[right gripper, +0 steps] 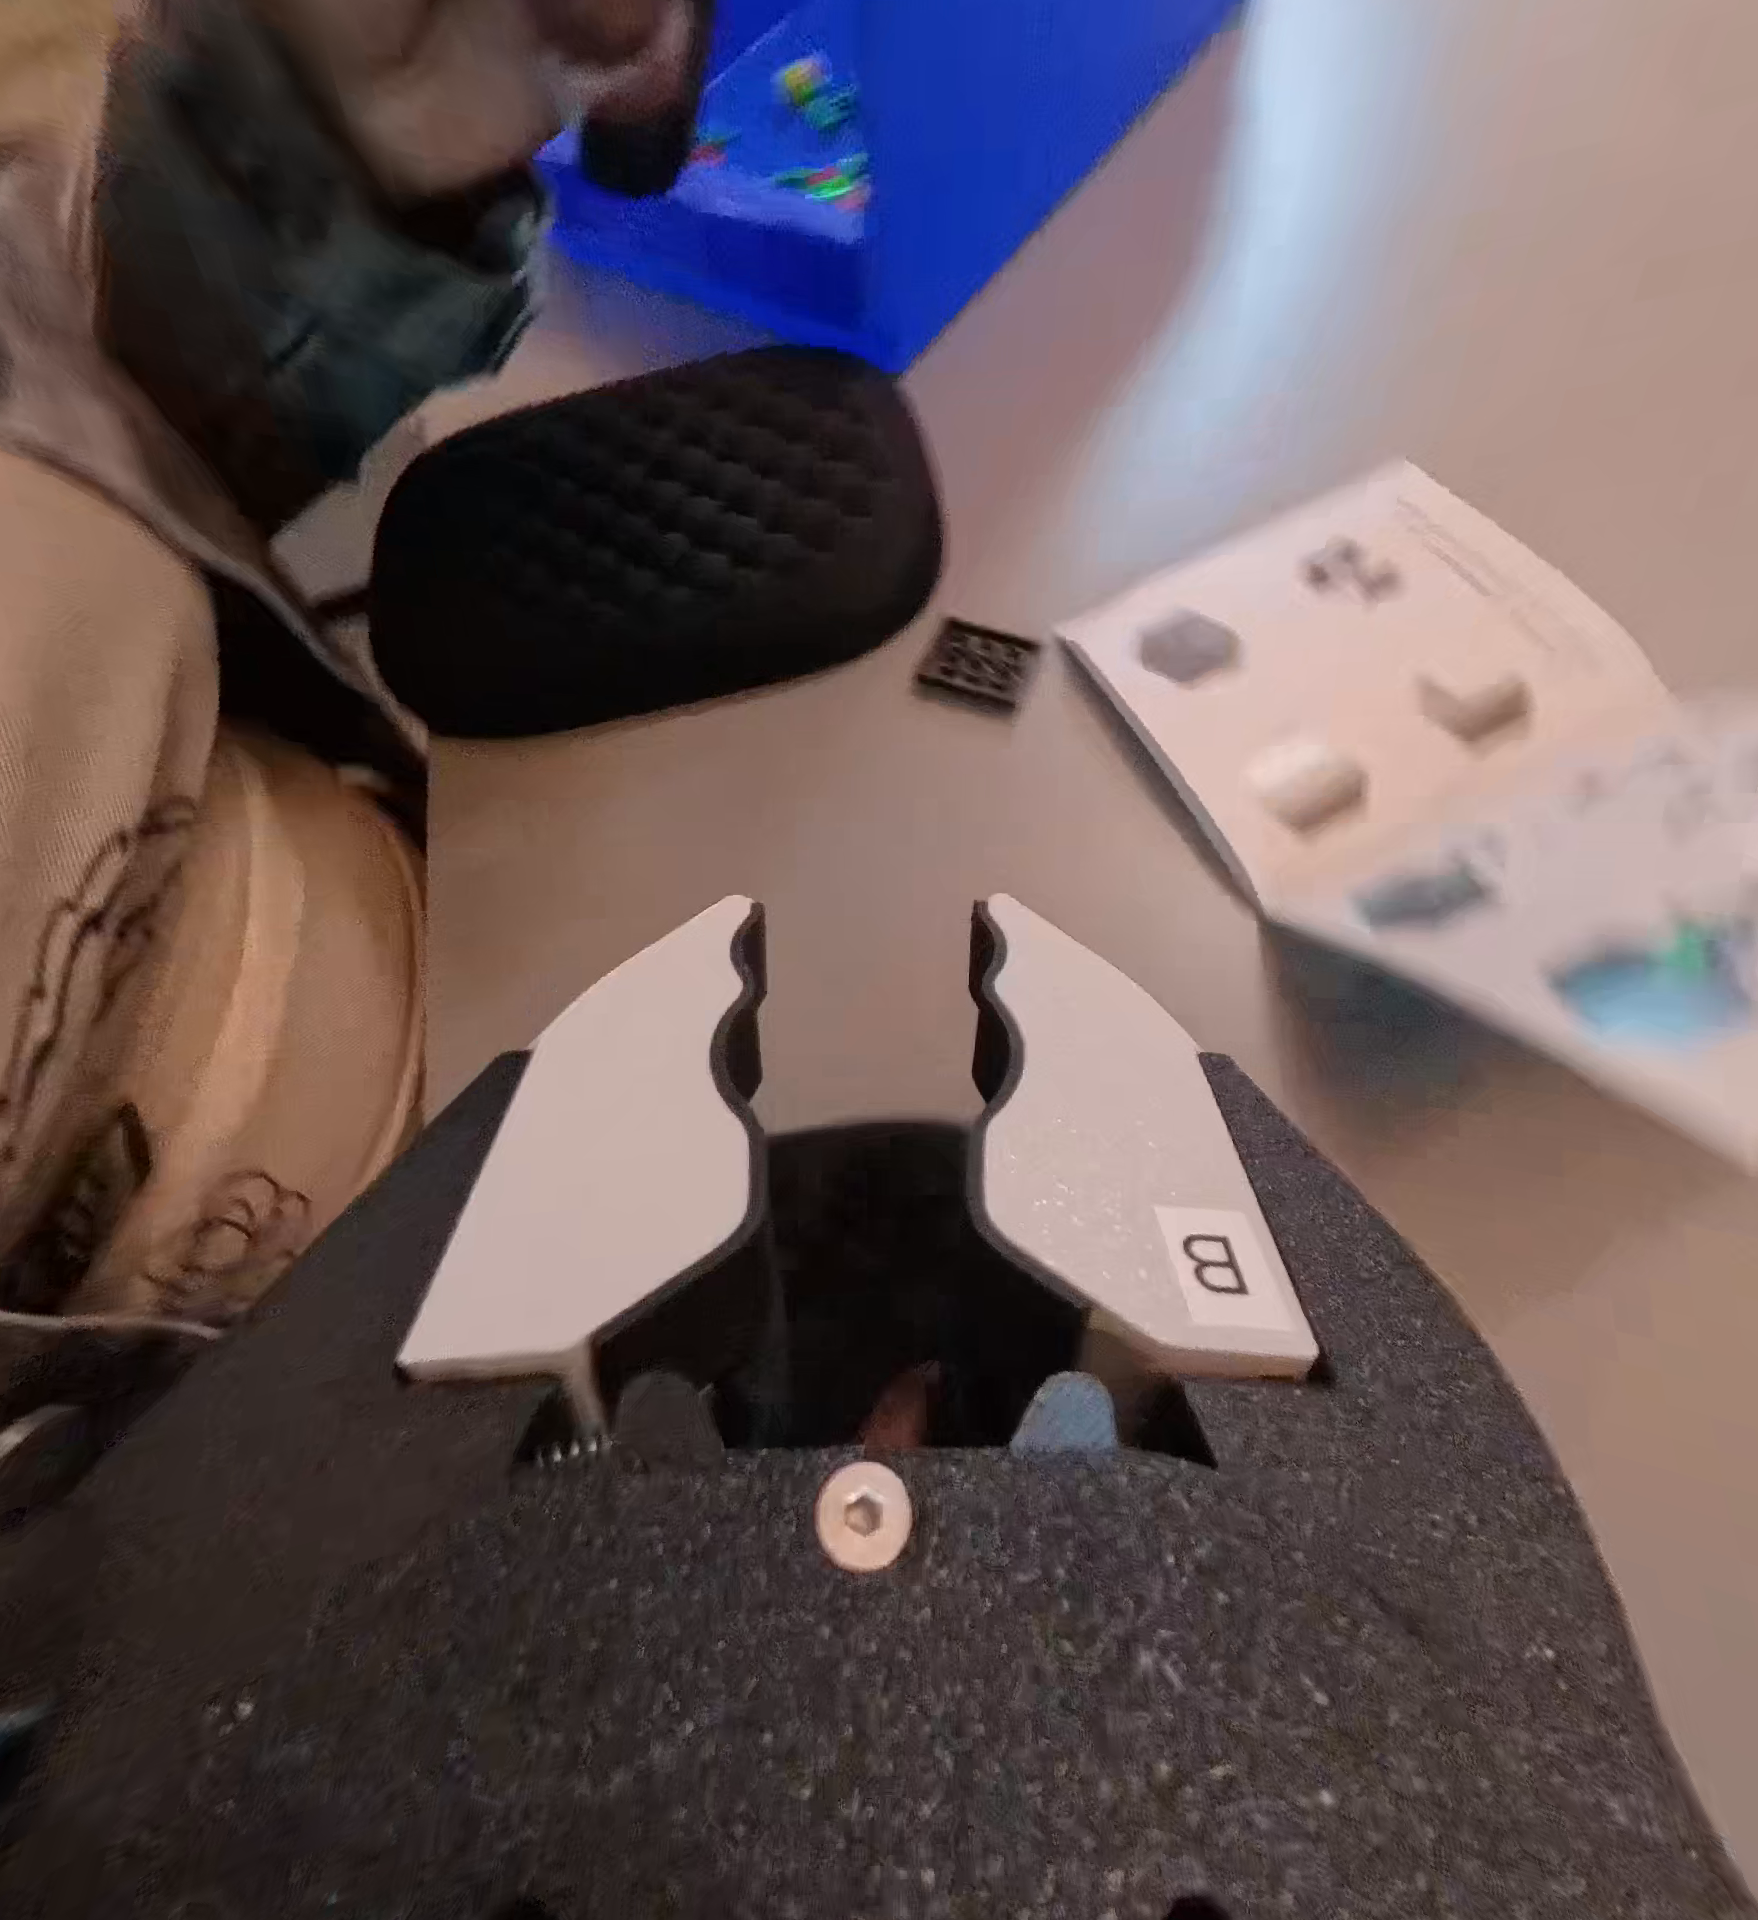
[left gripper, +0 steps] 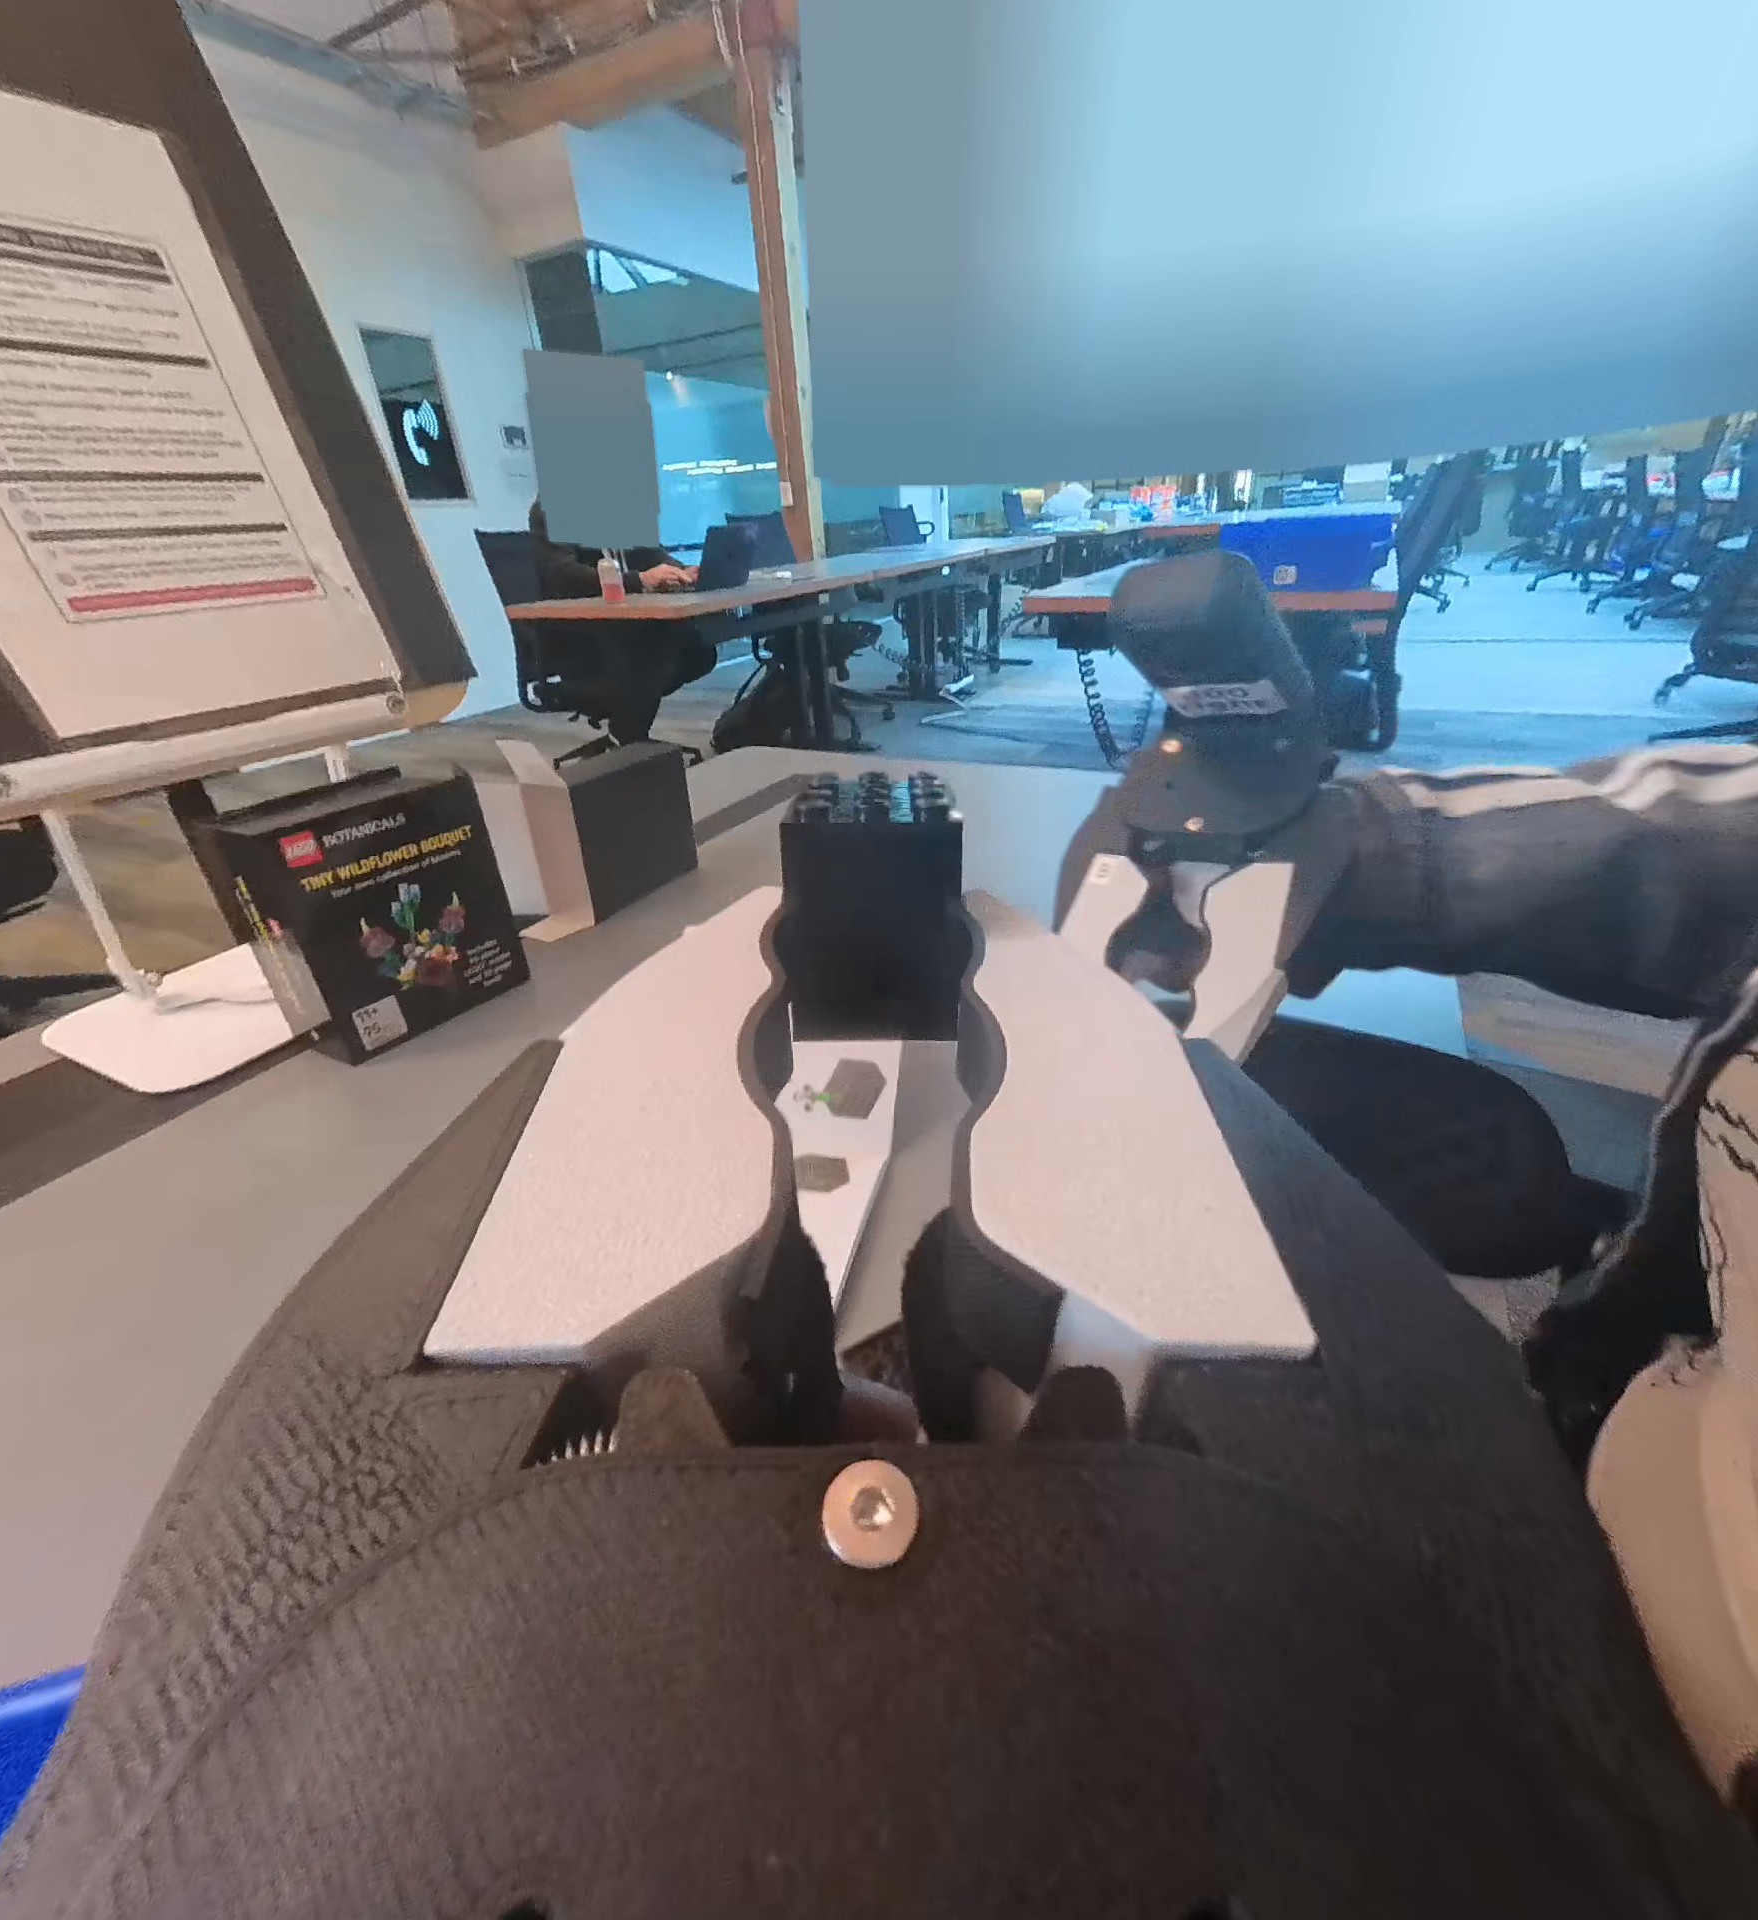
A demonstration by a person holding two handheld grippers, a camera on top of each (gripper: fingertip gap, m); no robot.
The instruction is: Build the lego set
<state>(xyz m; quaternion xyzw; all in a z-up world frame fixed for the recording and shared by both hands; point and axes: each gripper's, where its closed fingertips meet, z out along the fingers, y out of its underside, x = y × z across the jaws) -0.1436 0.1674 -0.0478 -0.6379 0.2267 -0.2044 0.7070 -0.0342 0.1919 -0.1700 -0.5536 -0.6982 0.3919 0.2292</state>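
While clamped in left tool (left gripper: 875, 966), blocky studded black brick stack (left gripper: 870, 894)

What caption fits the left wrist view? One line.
Left claw shut on a black brick stack, lifted above the grey table.

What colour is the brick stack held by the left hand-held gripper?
Black brick stack; the left wrist view shows it best.
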